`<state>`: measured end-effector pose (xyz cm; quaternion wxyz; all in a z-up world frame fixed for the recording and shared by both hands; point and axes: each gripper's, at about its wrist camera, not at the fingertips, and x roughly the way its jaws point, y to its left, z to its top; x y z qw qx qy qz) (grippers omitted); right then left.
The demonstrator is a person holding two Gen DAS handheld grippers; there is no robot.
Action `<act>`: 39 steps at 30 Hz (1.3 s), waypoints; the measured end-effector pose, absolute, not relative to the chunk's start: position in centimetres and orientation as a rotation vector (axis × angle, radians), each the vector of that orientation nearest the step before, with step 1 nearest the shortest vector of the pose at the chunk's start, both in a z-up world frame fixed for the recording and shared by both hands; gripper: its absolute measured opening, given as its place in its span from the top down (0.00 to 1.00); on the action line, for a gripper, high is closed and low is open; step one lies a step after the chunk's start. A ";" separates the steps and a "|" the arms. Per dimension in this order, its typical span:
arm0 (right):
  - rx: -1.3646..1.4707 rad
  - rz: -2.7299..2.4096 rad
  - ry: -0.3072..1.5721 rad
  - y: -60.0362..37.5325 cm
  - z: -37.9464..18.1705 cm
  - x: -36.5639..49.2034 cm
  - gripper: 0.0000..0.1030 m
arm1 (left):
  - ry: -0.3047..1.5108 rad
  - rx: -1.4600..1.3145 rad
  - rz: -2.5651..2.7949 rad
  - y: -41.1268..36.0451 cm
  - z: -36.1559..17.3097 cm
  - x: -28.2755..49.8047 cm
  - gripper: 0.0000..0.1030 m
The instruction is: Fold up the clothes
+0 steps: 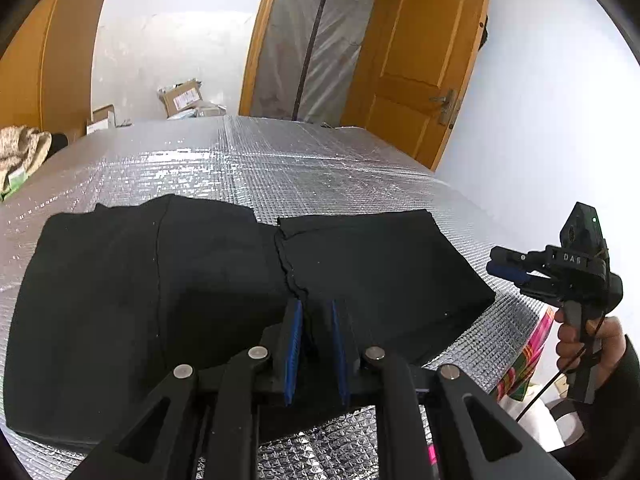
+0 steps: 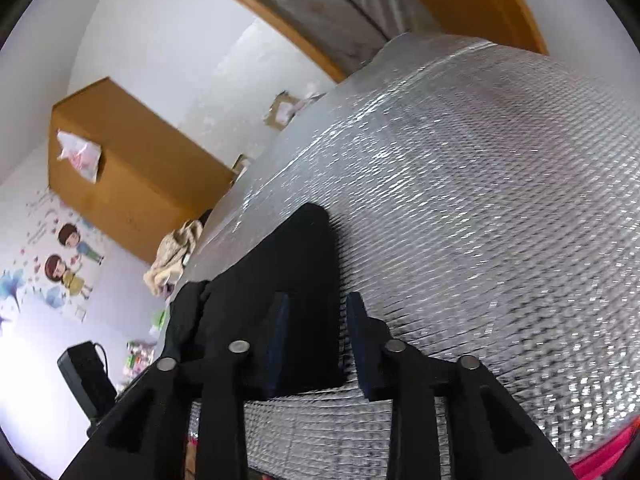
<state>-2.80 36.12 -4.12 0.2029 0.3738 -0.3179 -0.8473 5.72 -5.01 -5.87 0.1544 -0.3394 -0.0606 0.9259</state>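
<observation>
The black garment [image 1: 180,300] lies part-folded near the front edge of the foil-covered table [image 1: 280,160], one flap doubled over toward the right edge. The left claw [image 1: 316,344] pinches the fold's ridge; lifting could drag the layers askew. The right claw [image 2: 316,344], spread and empty, hangs beside the loose flap, which may spring back.

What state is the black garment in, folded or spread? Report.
Folded: the black garment lies on the silver mat with one doubled layer overlapping another.
</observation>
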 end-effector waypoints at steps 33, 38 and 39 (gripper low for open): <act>1.172 -2.295 -0.680 32.5 -4.8 -5.4 0.66 | -0.126 -1.091 2.603 -3.6 -8.3 4.4 0.85; 1.212 -2.248 -0.684 32.7 -4.8 -4.7 0.66 | -0.130 -1.081 2.600 -3.7 -8.5 4.4 0.85; 1.222 -2.241 -0.683 32.7 -4.8 -4.5 0.66 | -0.132 -1.079 2.599 -3.8 -8.5 4.4 0.85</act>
